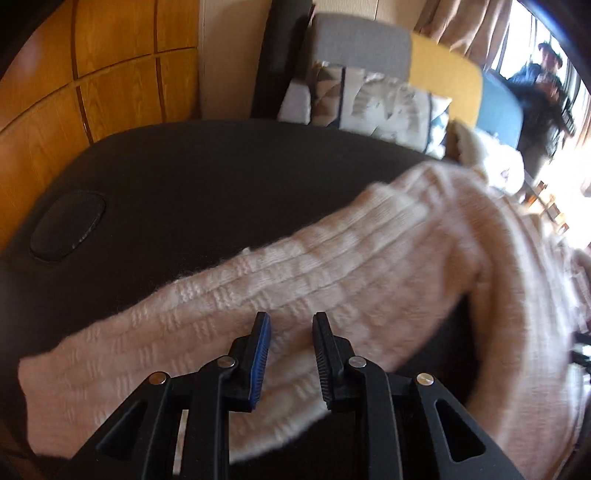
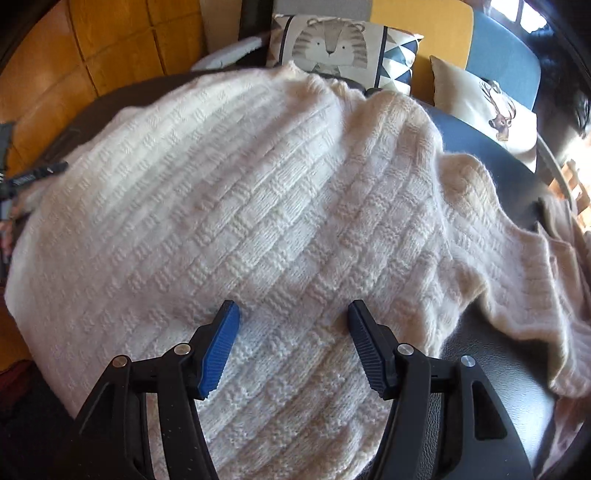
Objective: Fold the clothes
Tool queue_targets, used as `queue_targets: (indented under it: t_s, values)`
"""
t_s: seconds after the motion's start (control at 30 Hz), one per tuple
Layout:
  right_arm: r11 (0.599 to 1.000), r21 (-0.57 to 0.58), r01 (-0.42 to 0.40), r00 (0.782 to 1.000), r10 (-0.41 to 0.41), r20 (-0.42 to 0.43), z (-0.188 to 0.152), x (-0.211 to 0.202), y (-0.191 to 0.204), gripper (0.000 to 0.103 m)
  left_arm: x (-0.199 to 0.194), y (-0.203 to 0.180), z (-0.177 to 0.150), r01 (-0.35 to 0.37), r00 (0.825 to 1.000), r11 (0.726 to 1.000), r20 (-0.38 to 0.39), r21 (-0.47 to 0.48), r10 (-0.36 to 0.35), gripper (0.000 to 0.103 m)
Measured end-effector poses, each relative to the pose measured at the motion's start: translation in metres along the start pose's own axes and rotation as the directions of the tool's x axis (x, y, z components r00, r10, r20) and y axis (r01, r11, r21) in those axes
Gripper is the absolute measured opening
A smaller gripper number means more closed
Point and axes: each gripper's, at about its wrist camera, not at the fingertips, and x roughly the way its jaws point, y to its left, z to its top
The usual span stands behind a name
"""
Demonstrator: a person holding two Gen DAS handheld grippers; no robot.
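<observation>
A cream knitted sweater point(image 2: 258, 192) lies spread over a dark round surface point(image 2: 491, 147). In the left wrist view one sleeve point(image 1: 258, 295) stretches across the dark surface point(image 1: 203, 177) from lower left to upper right. My left gripper point(image 1: 291, 321) is just above this sleeve, its fingers a narrow gap apart, holding nothing. My right gripper point(image 2: 293, 308) is wide open and empty over the sweater's body. The other sleeve point(image 2: 517, 280) trails off to the right.
A wooden panelled wall point(image 1: 92, 74) stands at the left. Patterned cushions point(image 2: 332, 40) and a yellow and blue seat back point(image 2: 443, 26) sit behind the surface. A round dark pad point(image 1: 68, 225) is set into it. A person point(image 1: 546, 81) stands by the bright window.
</observation>
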Motion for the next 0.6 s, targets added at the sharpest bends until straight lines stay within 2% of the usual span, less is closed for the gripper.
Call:
queue_targets:
  t_s: [0.1,0.27,0.4,0.53,0.6]
  values:
    - [0.998,-0.034,0.061,0.998,-0.062,-0.025,-0.003,0.003,-0.009,0.064,0.007,0.007,0.01,-0.054,0.999,0.998,0.002,0.02,0.054,0.027]
    - [0.999,0.002,0.05,0.998,-0.05,-0.027,-0.001,0.006,-0.024,0.064,0.022,0.046,0.033,-0.057,0.998,0.996,-0.014,-0.07,0.056,0.027]
    - [0.998,0.0,0.065,0.998,-0.065,-0.011,0.003,0.012,-0.021,0.067,0.033,0.068,0.05,-0.079,0.997,0.99,-0.026,-0.113,0.076,0.027]
    - [0.997,-0.019,0.079,0.997,-0.078,0.019,0.005,0.015,-0.014,0.069,0.027,0.062,0.064,-0.151,0.988,0.983,-0.024,-0.106,0.15,0.027]
    - [0.998,0.008,0.058,0.998,-0.058,0.032,0.004,0.01,-0.017,0.069,0.008,0.043,0.069,-0.132,0.99,0.988,0.036,-0.085,0.136,0.027]
